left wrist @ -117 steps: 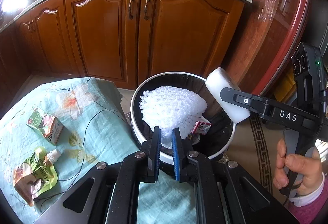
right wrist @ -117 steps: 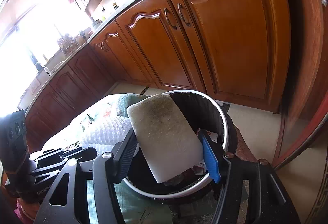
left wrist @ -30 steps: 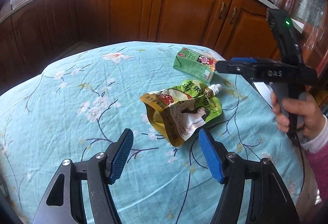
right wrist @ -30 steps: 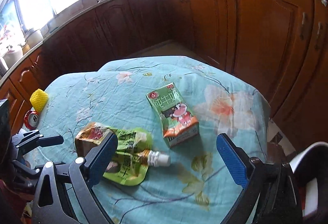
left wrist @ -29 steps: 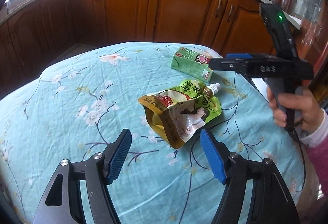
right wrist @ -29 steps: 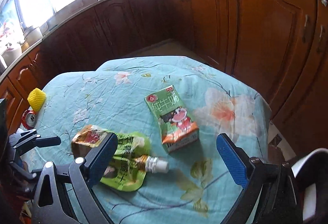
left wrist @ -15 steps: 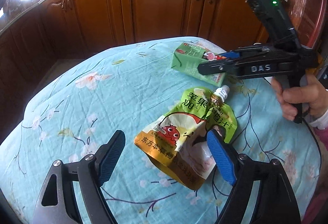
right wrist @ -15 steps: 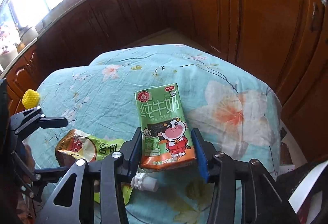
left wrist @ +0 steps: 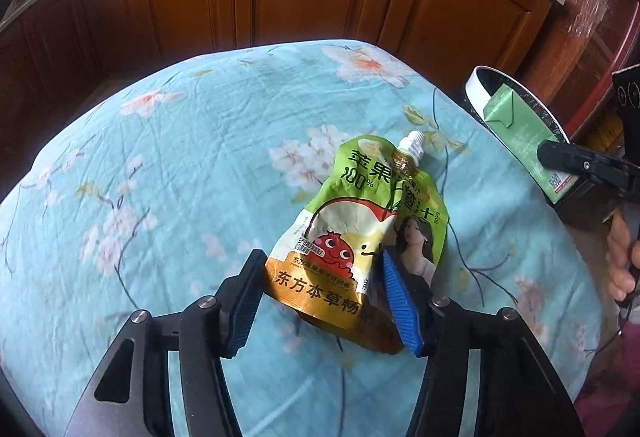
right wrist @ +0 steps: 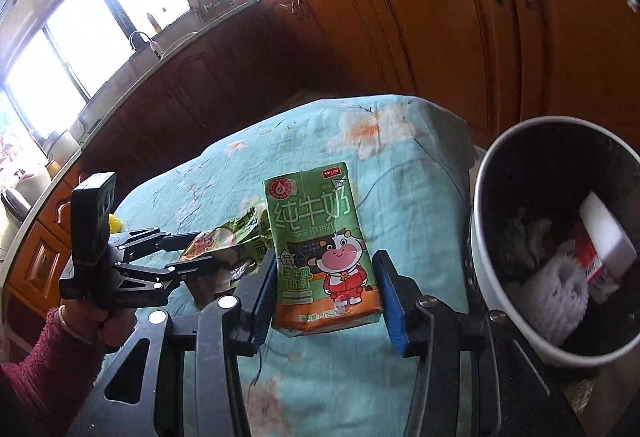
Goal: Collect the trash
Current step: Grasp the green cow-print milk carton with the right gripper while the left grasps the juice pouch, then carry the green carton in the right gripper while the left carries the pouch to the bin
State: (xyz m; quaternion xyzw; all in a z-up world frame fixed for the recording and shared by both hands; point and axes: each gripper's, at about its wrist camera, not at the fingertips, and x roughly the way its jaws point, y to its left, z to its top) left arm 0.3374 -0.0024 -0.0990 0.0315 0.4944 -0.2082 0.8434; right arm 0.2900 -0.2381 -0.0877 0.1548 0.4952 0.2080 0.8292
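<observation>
Lying between fingers: juice pouch

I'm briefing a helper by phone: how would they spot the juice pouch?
On the floral blue tablecloth, between the left tongs, lies a crumpled green and gold pouch. Its white screw spout sets it apart from the boxy green milk carton.

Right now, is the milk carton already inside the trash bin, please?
No, the milk carton is held in the right gripper beside the trash bin.
</observation>
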